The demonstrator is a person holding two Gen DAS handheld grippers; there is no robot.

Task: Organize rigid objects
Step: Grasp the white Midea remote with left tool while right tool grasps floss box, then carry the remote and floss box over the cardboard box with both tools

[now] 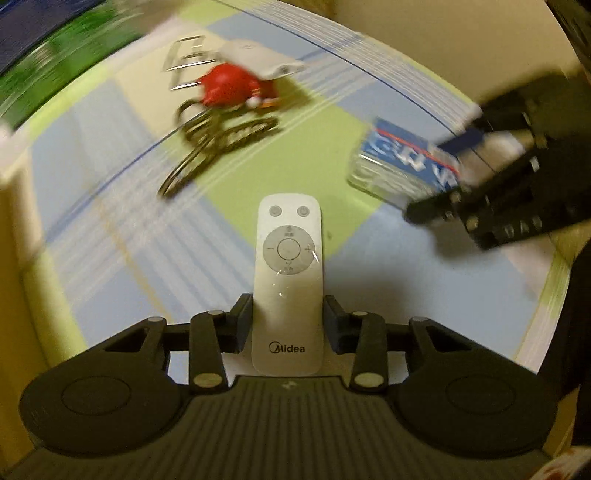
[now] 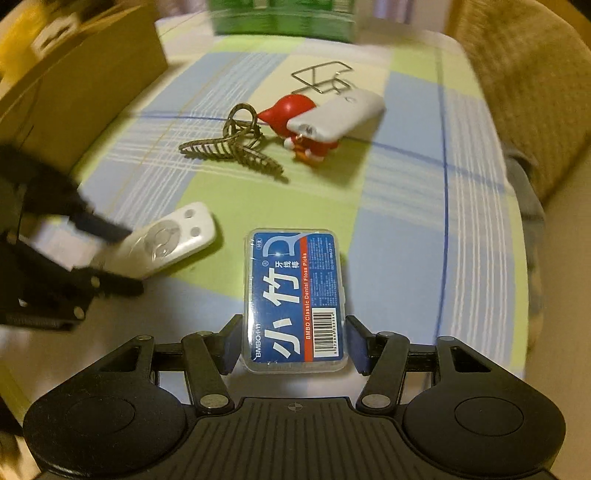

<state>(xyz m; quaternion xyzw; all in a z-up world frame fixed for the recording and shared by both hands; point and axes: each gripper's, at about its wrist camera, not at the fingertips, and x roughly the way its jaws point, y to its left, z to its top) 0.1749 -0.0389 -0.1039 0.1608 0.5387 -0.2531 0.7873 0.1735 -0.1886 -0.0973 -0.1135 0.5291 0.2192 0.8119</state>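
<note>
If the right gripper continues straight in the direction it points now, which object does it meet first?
Beyond the floss pick box between its fingers, the right gripper would probably first meet the checked tablecloth, bare ahead; depth is unclear.

Tabletop (image 2: 424, 258) under plaid cloth, blue, green and cream squares crossed by thin dark-blue lines. Cardboard box (image 2: 92, 96) standing far left. Green box (image 2: 280, 18) at far edge, blurred. Tan textured upholstery (image 2: 528, 92) along right side. Warm yellowish indoor light. Cream floor or wall beyond the tabletop, unclear which.
</note>
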